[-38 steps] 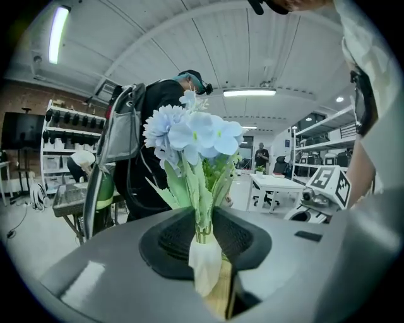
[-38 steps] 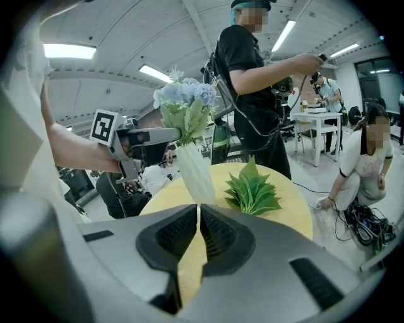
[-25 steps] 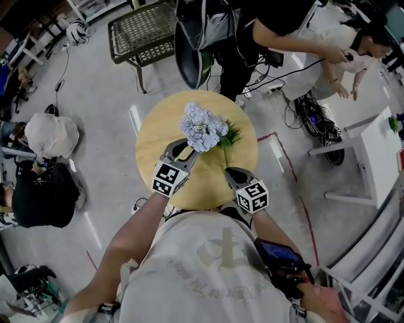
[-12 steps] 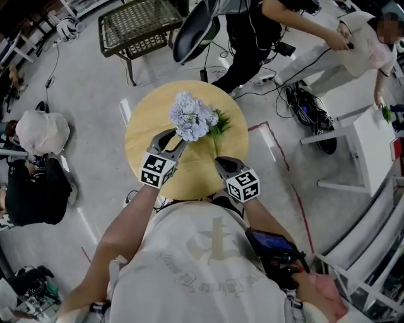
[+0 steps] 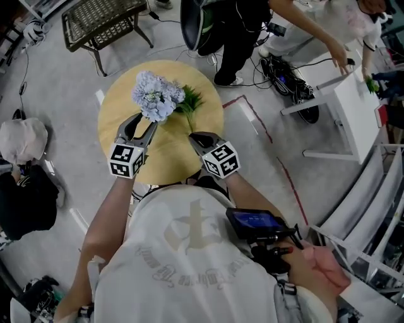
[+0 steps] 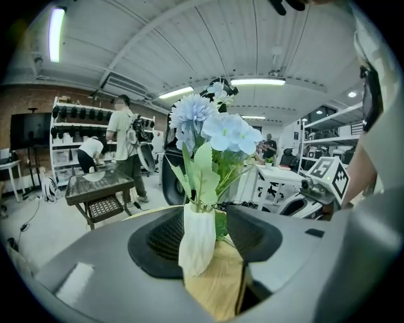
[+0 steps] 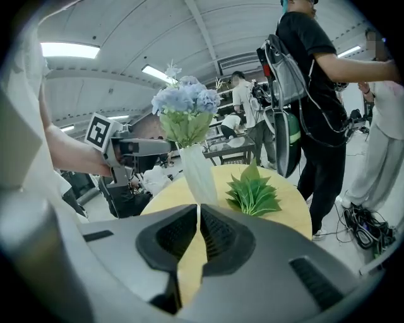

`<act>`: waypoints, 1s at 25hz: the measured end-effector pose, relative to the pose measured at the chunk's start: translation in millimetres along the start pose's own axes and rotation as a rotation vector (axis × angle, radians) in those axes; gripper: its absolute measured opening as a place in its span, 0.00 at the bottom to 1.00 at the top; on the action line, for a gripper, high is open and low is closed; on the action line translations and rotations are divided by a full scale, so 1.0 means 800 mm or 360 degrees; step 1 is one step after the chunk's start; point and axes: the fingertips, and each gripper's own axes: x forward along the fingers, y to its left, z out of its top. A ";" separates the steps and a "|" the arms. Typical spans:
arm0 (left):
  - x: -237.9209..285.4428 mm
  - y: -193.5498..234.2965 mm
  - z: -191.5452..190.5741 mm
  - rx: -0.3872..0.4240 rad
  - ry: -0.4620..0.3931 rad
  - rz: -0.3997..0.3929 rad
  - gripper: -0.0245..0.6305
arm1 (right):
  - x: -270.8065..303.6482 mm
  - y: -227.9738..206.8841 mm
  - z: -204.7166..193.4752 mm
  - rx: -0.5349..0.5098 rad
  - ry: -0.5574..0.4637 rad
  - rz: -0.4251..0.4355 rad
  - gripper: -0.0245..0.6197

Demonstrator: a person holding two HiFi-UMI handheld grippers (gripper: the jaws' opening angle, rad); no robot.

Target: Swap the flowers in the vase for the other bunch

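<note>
A white vase [image 6: 197,243] with pale blue flowers [image 5: 156,96] stands upright on the round wooden table [image 5: 123,104]. My left gripper [image 5: 142,123] has its jaws on either side of the vase. They have just been opening, and a gap shows by the right pad [image 6: 251,234], so the vase is not clamped. A green leafy bunch [image 5: 190,101] lies on the table to the right of the vase, also in the right gripper view [image 7: 254,193]. My right gripper [image 5: 197,136] rests shut and empty at the near edge, pointing at the vase [image 7: 198,174].
People stand behind the table, one in black with a backpack [image 7: 303,82]. A wicker bench [image 5: 101,19] is at the far left, a white table [image 5: 356,107] at the right. Cables [image 5: 284,76] and bags [image 5: 22,139] lie on the floor.
The left gripper's jaws have spread apart around the vase, which stays standing on the table. The head view has shifted, so the table sits further left. The right gripper stays shut.
</note>
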 end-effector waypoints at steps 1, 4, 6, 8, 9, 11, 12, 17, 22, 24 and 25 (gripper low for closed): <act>-0.002 -0.002 -0.001 -0.0006 0.0000 0.0000 0.36 | -0.001 -0.001 0.000 -0.0001 -0.0002 0.0000 0.06; -0.006 -0.004 -0.011 -0.0037 0.0007 0.0000 0.36 | -0.002 -0.006 0.001 -0.0006 -0.0009 -0.0005 0.06; -0.008 0.000 -0.020 -0.0067 0.0013 0.0011 0.36 | 0.002 -0.009 0.002 -0.0010 -0.0015 -0.0004 0.06; -0.012 0.004 -0.031 -0.0110 0.0018 0.0029 0.36 | 0.006 -0.012 0.003 -0.0015 -0.0022 -0.0001 0.06; -0.014 0.003 -0.037 -0.0130 0.0023 0.0034 0.36 | 0.006 -0.013 0.004 -0.0015 -0.0026 -0.0002 0.06; -0.021 -0.002 -0.047 -0.0167 0.0026 0.0032 0.35 | 0.002 -0.013 0.004 -0.0010 -0.0037 -0.0010 0.06; -0.026 -0.005 -0.050 -0.0187 0.0022 0.0027 0.31 | -0.001 -0.012 0.005 -0.0007 -0.0046 -0.0014 0.06; -0.064 -0.008 -0.055 -0.0266 -0.0043 0.0040 0.11 | -0.011 0.004 0.027 -0.0034 -0.0129 -0.0011 0.06; -0.106 -0.015 -0.050 -0.0332 -0.0127 0.0028 0.06 | -0.029 0.027 0.050 -0.0082 -0.0243 -0.0009 0.06; -0.121 -0.020 -0.048 -0.0337 -0.0144 0.0011 0.06 | -0.037 0.041 0.058 -0.0105 -0.0276 -0.0005 0.06; -0.127 -0.022 -0.046 -0.0338 -0.0151 0.0007 0.06 | -0.041 0.048 0.062 -0.0119 -0.0288 -0.0001 0.05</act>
